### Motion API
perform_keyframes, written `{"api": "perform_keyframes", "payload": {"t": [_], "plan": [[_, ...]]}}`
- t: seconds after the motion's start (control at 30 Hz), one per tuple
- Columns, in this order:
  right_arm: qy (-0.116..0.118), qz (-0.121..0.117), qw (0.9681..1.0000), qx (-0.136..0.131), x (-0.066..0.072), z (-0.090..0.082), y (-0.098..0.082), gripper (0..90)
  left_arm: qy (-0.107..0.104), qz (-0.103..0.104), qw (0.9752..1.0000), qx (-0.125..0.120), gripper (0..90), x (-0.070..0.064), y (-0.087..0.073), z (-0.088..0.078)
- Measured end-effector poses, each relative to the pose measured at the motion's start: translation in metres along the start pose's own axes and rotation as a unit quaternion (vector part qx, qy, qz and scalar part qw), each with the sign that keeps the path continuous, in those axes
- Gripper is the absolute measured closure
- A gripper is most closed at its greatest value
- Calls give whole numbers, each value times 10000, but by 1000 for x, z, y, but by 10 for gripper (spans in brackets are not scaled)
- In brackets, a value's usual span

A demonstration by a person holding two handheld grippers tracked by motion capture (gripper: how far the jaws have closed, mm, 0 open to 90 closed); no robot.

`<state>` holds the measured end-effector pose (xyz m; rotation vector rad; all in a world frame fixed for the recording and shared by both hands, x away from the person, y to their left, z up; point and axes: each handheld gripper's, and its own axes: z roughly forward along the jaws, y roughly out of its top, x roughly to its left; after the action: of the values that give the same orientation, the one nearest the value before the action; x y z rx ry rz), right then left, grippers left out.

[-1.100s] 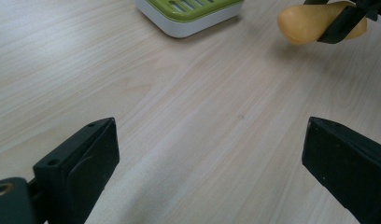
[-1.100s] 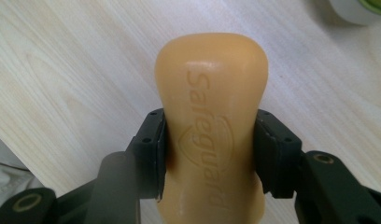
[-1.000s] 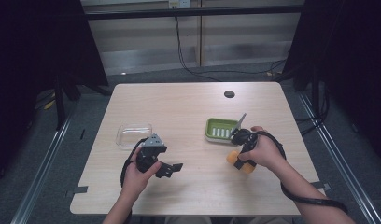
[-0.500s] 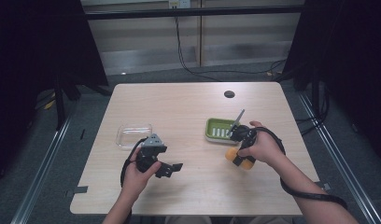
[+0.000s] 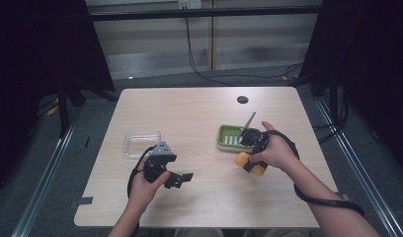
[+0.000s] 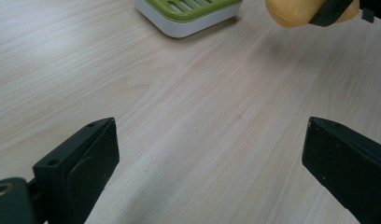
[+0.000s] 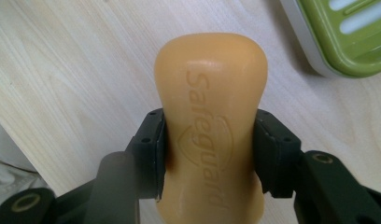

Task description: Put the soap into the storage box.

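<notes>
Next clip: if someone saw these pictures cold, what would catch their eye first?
Most likely the orange soap bar, stamped "Safeguard", clamped at its waist between the right gripper's jaws at the table's right side. Just beyond it sits the green slotted soap dish, with nothing in it. The left gripper rests open and holds nothing, beside a clear plastic tray on the left.
</notes>
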<state>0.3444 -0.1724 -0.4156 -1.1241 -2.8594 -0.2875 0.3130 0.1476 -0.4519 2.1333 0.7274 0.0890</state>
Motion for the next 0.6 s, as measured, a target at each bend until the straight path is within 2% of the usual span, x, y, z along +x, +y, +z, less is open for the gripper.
{"api": "perform_keyframes", "payload": {"t": [0.03,0.3,0.33,0.37,0.5,0.6], "plan": [[7,53,10000,31,1,-1,1,501,-1,-9,10000,2,40,0,0,0],[3,-47,10000,-28,-4,-4,4,502,1,-6,10000,-2,40,0,0,-1],[-16,-91,10000,-35,-4,-5,4,501,-11,-19,10000,-70,40,0,0,0],[-2,-73,10000,-33,-5,-5,4,501,-15,-2,10000,-6,40,0,0,-1],[16,-51,10000,-56,-6,-7,6,501,-20,-15,10000,-77,39,0,0,0],[-17,-87,9999,-81,-7,-9,7,502,2,-11,10000,-35,40,0,0,-1]]}}
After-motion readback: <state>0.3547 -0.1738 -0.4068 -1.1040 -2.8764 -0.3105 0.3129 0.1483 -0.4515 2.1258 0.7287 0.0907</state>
